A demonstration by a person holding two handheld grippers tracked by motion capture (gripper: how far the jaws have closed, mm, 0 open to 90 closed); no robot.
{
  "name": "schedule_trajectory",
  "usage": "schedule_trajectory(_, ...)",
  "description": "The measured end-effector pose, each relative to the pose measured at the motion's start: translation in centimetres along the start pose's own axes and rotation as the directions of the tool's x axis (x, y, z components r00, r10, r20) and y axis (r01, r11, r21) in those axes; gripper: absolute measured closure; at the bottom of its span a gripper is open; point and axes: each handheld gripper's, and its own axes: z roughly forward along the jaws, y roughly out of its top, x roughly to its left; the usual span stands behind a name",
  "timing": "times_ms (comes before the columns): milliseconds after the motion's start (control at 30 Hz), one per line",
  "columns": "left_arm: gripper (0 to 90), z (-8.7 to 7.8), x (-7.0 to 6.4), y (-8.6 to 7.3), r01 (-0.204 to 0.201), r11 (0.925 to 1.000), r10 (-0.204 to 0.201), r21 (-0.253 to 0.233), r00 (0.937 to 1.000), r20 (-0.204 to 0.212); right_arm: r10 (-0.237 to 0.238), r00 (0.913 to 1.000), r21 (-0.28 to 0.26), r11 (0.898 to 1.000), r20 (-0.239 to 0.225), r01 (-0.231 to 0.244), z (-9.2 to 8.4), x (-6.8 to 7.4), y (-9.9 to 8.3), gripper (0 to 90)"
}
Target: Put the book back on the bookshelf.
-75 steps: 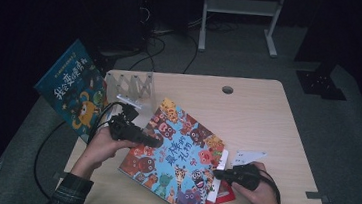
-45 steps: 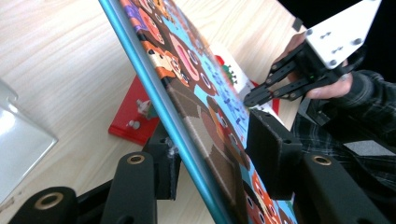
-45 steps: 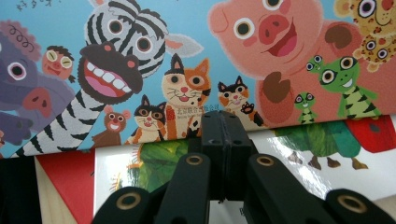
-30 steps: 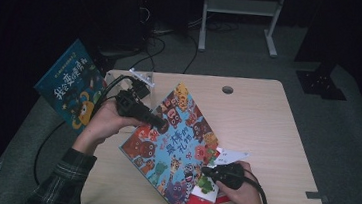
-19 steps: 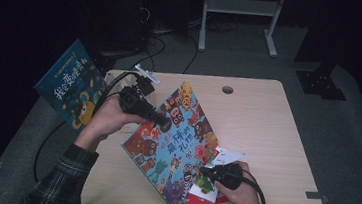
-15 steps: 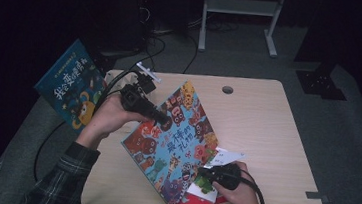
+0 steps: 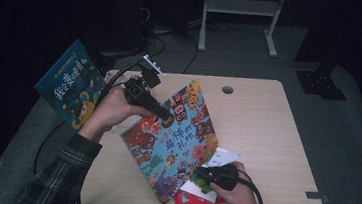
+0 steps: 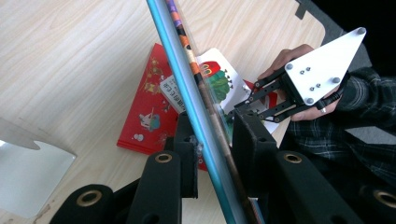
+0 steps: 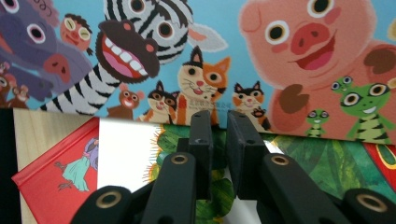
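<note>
A picture book with cartoon animals (image 7: 175, 136) stands tilted on its lower right edge on the wooden table (image 7: 266, 130). My left gripper (image 7: 165, 115) is shut on the book's upper left edge. In the left gripper view the thin blue edge (image 8: 187, 93) runs between the jaws of that gripper (image 8: 215, 130), which have just been closing. My right gripper (image 7: 201, 173) sits low at the book's bottom edge. Its jaws have just been opening, and they stand slightly apart with nothing between them (image 9: 218, 116), in front of the cover (image 9: 280, 56). Under them lie a green-and-white book (image 9: 130, 144) and a red book (image 9: 51, 172).
A blue book (image 7: 70, 84) hangs off the table's left side. A white card (image 7: 221, 158) lies just right of the tilted book. A cable hole (image 7: 227, 90) is near the table's far edge. A white frame (image 7: 238, 7) stands on the floor behind.
My left hand has lifted the book's upper edge, so the book stands steeper than a second ago. The right gripper has stayed at the book's lower edge.
</note>
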Motion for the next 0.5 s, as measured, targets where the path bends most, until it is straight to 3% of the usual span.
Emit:
schedule_trajectory(233, 74.7, -0.5, -0.5, 0.7, -0.017, 0.9998, 0.017, 0.01, 0.9997, -0.019, -0.002, 0.9999, -0.006, 1.0, 0.017, 0.002, -0.2, -0.2, -0.2, 73.0)
schedule_trajectory(500, 80.2, -1.3, -0.8, 0.9, -0.031, 0.9995, 0.031, 0.009, 0.9994, -0.013, 0.003, 0.9994, -0.025, 1.0, 0.036, -0.002, -0.3, -0.6, -0.5, 63.8)
